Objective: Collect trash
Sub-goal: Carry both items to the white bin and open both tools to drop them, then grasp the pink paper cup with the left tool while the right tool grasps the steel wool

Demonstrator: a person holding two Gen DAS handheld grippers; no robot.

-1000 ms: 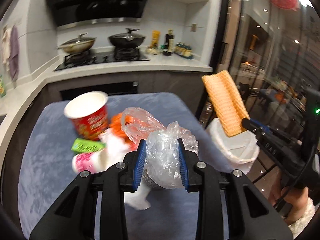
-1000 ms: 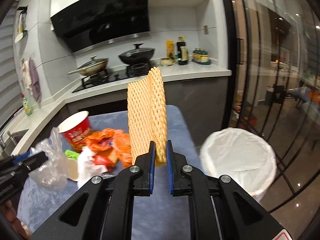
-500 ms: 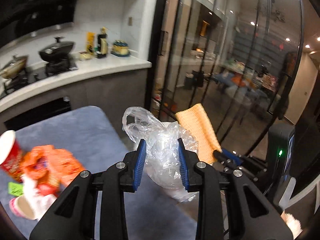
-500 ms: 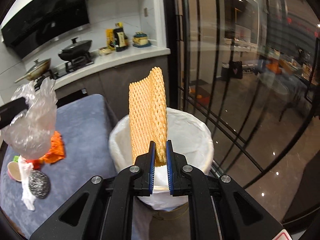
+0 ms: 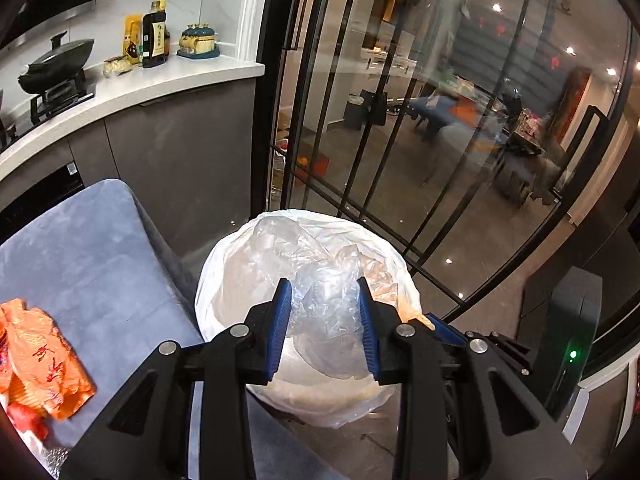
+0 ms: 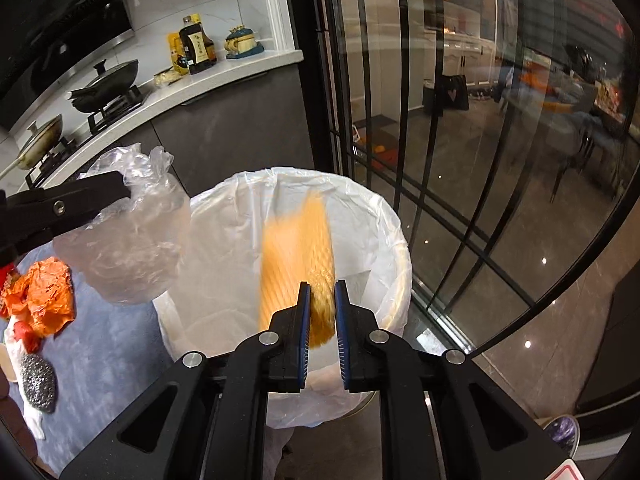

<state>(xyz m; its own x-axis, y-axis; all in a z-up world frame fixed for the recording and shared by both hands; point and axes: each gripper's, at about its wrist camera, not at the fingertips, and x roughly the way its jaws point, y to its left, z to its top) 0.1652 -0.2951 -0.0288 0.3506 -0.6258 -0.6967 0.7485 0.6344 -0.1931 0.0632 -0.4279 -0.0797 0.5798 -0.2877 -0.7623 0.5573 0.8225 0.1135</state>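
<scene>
My left gripper (image 5: 322, 314) is shut on a crumpled clear plastic bag (image 5: 320, 280) and holds it over the white-lined trash bin (image 5: 216, 280). The bag (image 6: 132, 236) and left gripper (image 6: 72, 204) also show at the left of the right wrist view. My right gripper (image 6: 322, 314) has its jaws parted; the orange foam net (image 6: 298, 252) is motion-blurred between and beyond them, over the open bin (image 6: 372, 216). I cannot tell if the pads still touch it.
The blue-grey table (image 5: 92, 248) left of the bin holds an orange wrapper (image 5: 44, 360), which the right wrist view (image 6: 44, 296) shows beside a steel scourer (image 6: 38, 382). Glass doors (image 5: 400, 120) stand right behind the bin. The kitchen counter (image 5: 132, 92) lies beyond.
Both grippers swung right from the table to over the bin. The right jaws have parted and the foam net now blurs downward toward the bin. The left still holds the bag.
</scene>
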